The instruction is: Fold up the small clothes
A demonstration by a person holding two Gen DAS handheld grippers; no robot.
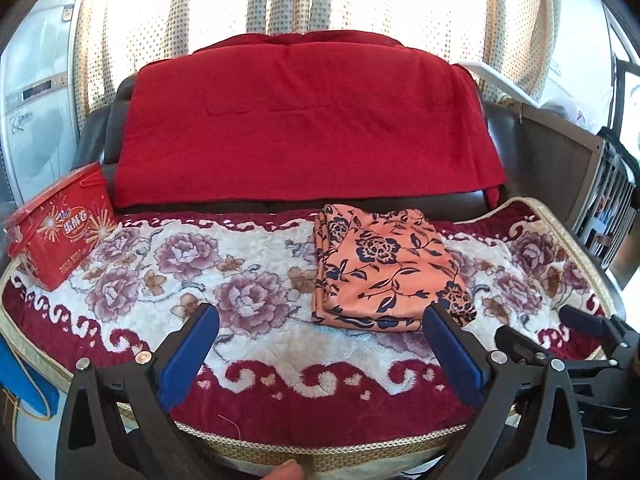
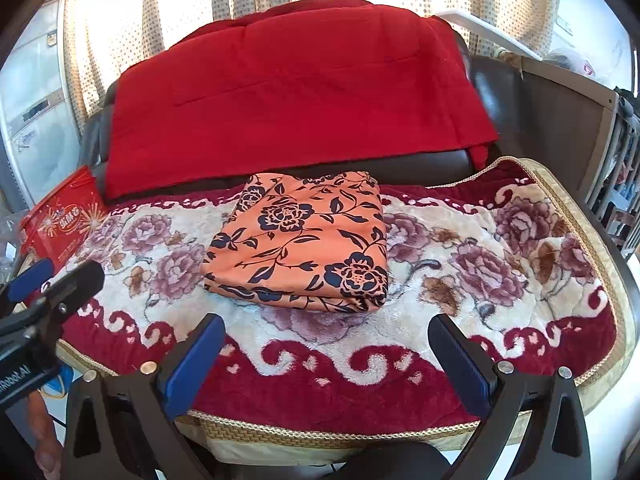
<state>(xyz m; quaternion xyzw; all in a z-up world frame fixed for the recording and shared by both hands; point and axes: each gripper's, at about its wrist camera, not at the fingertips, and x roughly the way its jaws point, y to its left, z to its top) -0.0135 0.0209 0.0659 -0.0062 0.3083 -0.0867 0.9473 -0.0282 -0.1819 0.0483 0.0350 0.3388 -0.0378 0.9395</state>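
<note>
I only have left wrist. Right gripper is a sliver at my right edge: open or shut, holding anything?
Observer: Right wrist view shows the right gripper open, with nothing between its blue pads, only the floral blanket below.
Operator: The far right edge of the folded orange cloth is hard to see from here. Tidy?
Observer: Yes, the folded orange cloth lies as a flat rectangle, its right edge straight, apart from both grippers.
Operator: And the left gripper, as seen from that side?
Observer: The left gripper sits at that view's left edge, in front of the red box, with nothing in it.
</note>
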